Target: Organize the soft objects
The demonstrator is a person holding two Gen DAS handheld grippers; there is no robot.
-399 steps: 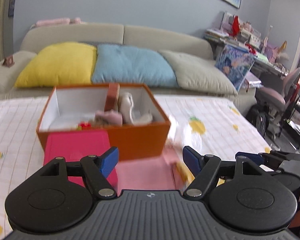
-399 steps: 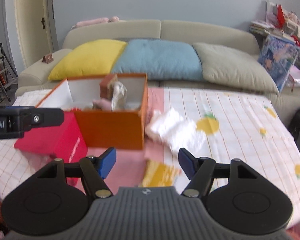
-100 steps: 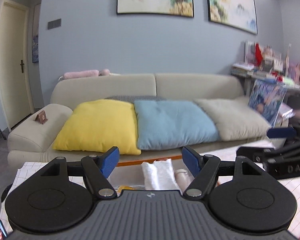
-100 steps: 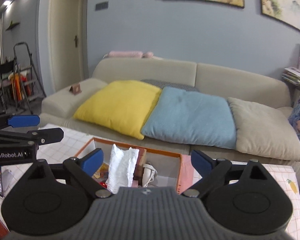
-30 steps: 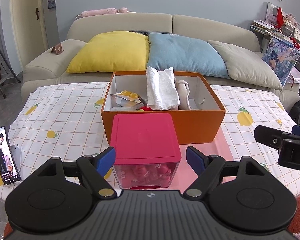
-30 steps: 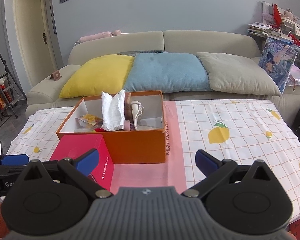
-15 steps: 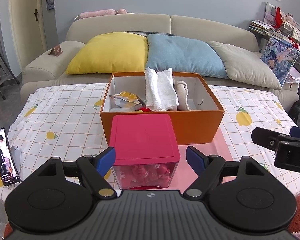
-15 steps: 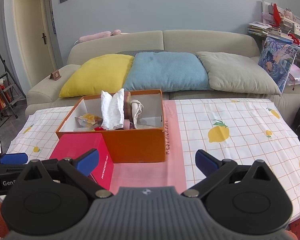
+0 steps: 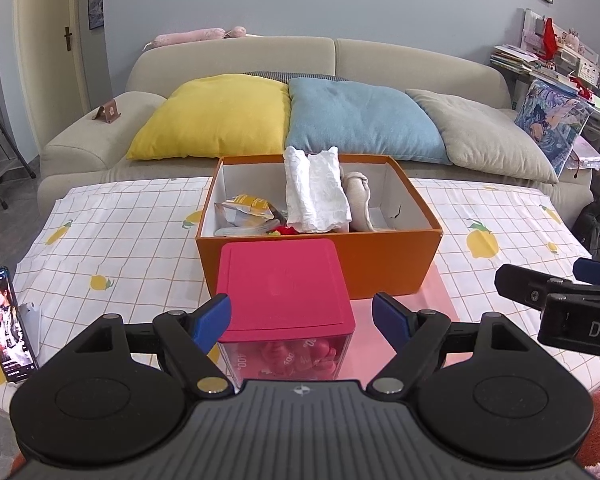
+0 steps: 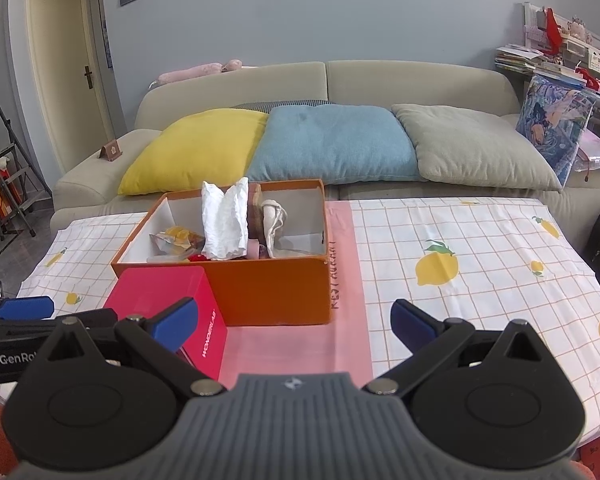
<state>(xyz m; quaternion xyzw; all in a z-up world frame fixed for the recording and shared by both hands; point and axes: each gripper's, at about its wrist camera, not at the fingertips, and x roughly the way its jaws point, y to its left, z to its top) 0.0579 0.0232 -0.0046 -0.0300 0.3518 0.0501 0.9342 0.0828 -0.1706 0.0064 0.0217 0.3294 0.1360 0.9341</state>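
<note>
An orange box [image 9: 388, 258] [image 10: 276, 288] stands mid-table. In it a white cloth [image 9: 316, 192] [image 10: 225, 224] stands upright, with a beige sock [image 9: 358, 196] [image 10: 274, 216] to its right and a yellow packet [image 9: 246, 208] [image 10: 176, 238] to its left. A pink-lidded clear box [image 9: 284, 284] [image 10: 164, 300] sits in front of the orange box. My left gripper [image 9: 301, 320] is open and empty, held back near the pink box. My right gripper [image 10: 294, 322] is open and empty, near the table's front edge.
A lemon-print cloth [image 10: 460, 248] and a pink mat [image 10: 352, 280] cover the table. A phone [image 9: 6, 320] stands at the table's left edge. A sofa with yellow [image 9: 216, 116], blue [image 9: 360, 120] and grey [image 9: 484, 140] pillows lies behind.
Since 3.3 s ago both grippers have pulled back and tilted down from over the box. In the last second both views are nearly still, with a slight drift.
</note>
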